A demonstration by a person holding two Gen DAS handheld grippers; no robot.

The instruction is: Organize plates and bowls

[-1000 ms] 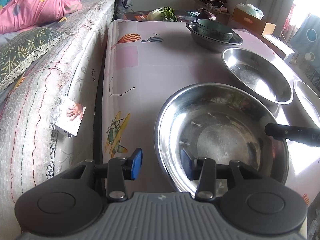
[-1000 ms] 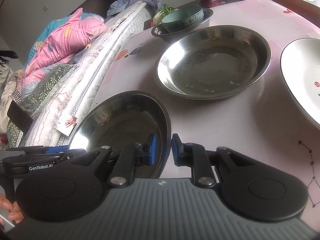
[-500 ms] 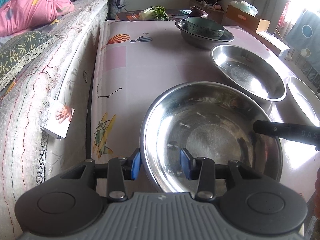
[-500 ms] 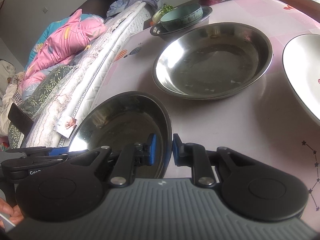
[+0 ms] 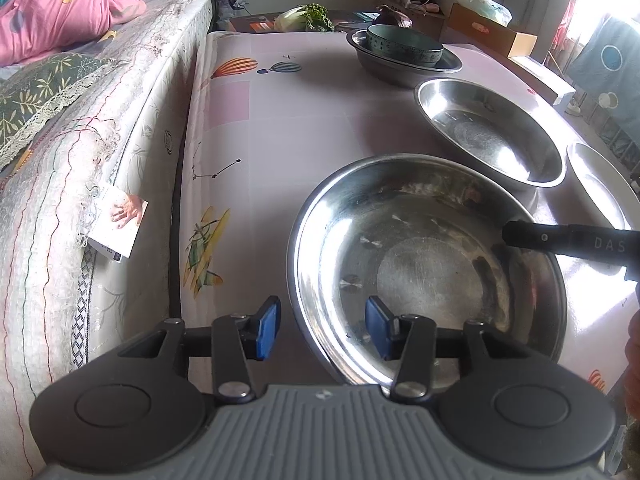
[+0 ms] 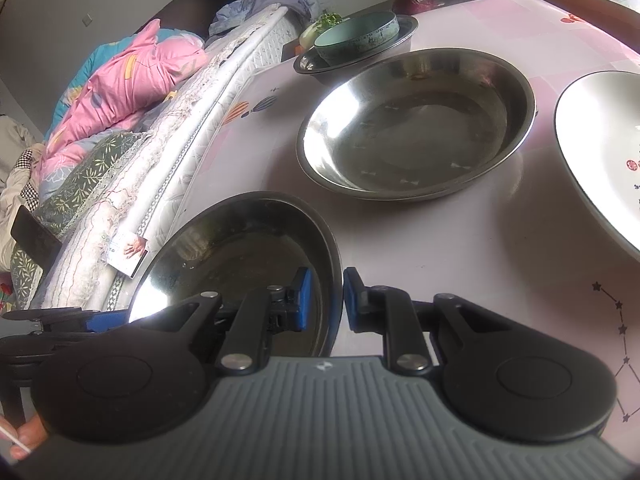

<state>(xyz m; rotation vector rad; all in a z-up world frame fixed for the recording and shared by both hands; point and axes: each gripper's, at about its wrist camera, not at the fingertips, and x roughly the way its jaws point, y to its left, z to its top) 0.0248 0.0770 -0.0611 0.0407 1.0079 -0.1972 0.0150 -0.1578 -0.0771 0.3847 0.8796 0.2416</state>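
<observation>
Left wrist view: left gripper (image 5: 319, 327), jaws just widened and gripping nothing, straddles the near steel bowl (image 5: 424, 264) rim at six o'clock.

Right wrist view: right gripper (image 6: 324, 300) pinches that rim; it is probably light, stiff and slippery.

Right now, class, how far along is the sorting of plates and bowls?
Done: green bowl sits nested in the far steel basin. In hand: right tool pinches the rim of the near basin; left tool, jaws just opening, straddles that rim without gripping. Left: middle basin and white plate lie separate on the table.
</observation>
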